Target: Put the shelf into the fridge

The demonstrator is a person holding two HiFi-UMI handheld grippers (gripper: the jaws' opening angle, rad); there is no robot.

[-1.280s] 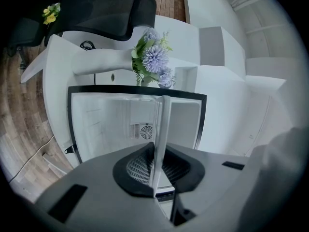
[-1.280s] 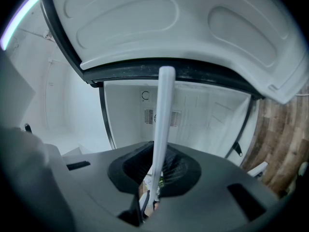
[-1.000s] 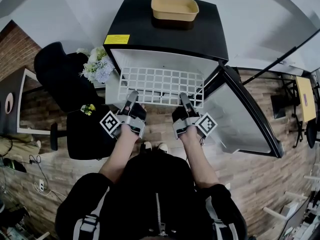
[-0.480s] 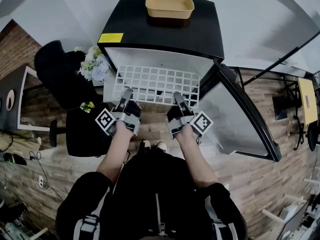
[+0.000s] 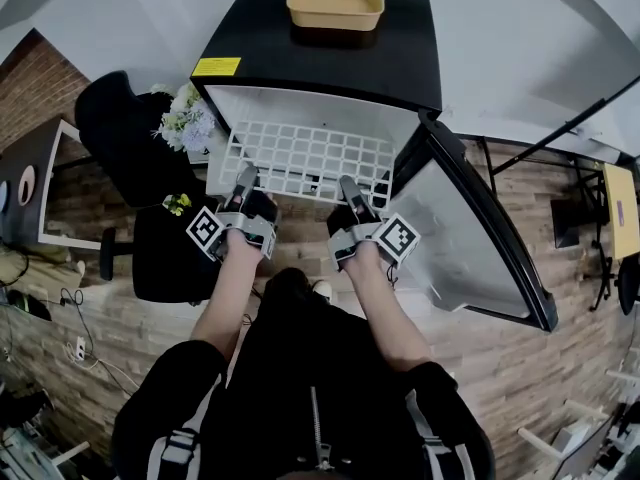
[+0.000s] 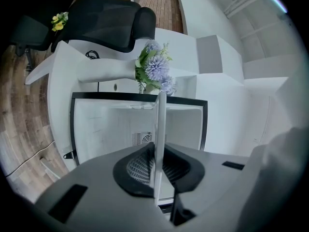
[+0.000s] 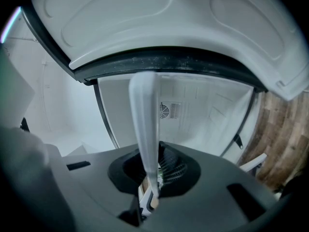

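Note:
A white wire-grid shelf [image 5: 305, 161] is held level in front of the open black mini fridge [image 5: 330, 53], its far edge inside the white interior. My left gripper [image 5: 243, 183] is shut on the shelf's near left edge and my right gripper [image 5: 349, 190] is shut on its near right edge. In the left gripper view the shelf [image 6: 160, 129] shows edge-on between the pads, with the fridge cavity [image 6: 106, 124] beyond. The right gripper view shows the shelf edge [image 7: 146, 129] clamped the same way, with the fridge's rear wall [image 7: 203, 115] behind it.
The fridge door [image 5: 470, 238] stands open to the right, close to my right gripper. A tan tray [image 5: 335, 6] sits on the fridge top. A black office chair [image 5: 130, 138] and a bunch of flowers [image 5: 188, 123] stand to the left, over a wooden floor [image 5: 560, 368].
Both grippers have pushed the shelf forward, so more of it now lies inside the fridge. The grips have not changed.

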